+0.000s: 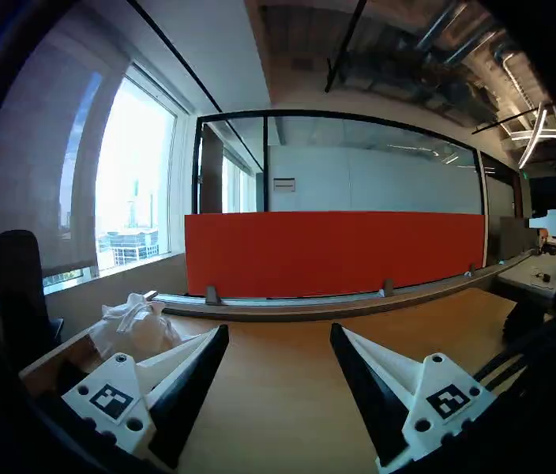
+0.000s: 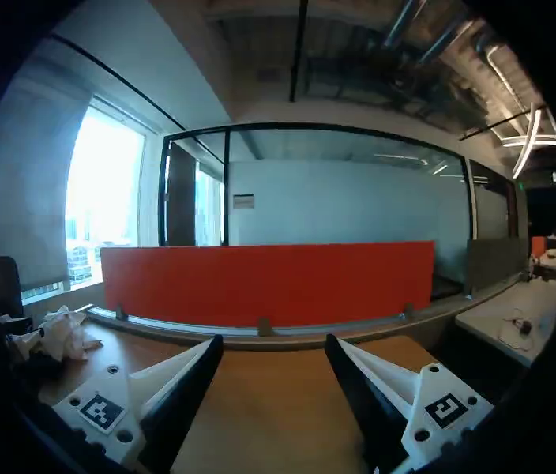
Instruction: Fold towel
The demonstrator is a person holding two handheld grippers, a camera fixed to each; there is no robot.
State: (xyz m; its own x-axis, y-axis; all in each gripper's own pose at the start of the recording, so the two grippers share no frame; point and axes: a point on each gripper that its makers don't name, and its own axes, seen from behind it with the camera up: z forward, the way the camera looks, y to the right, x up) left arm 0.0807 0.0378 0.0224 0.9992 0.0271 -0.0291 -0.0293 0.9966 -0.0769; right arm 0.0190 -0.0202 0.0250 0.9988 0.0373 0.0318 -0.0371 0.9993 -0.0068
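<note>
Two grippers, left gripper point(image 1: 278, 328) and right gripper point(image 2: 272, 338), each with two fingers spread apart and empty, over one wooden desk point(image 1: 278, 395). One crumpled white towel point(image 1: 132, 324), as it seems, lies on the desk at far left, well apart from both. One orange partition point(image 1: 333, 253) stands behind. One black chair point(image 1: 21, 292), left.

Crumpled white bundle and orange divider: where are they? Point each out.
crumpled white bundle point(image 1: 132, 322), left gripper view, on its bunched middle.
orange divider point(image 2: 270, 280), right gripper view, on the centre of its face.
</note>
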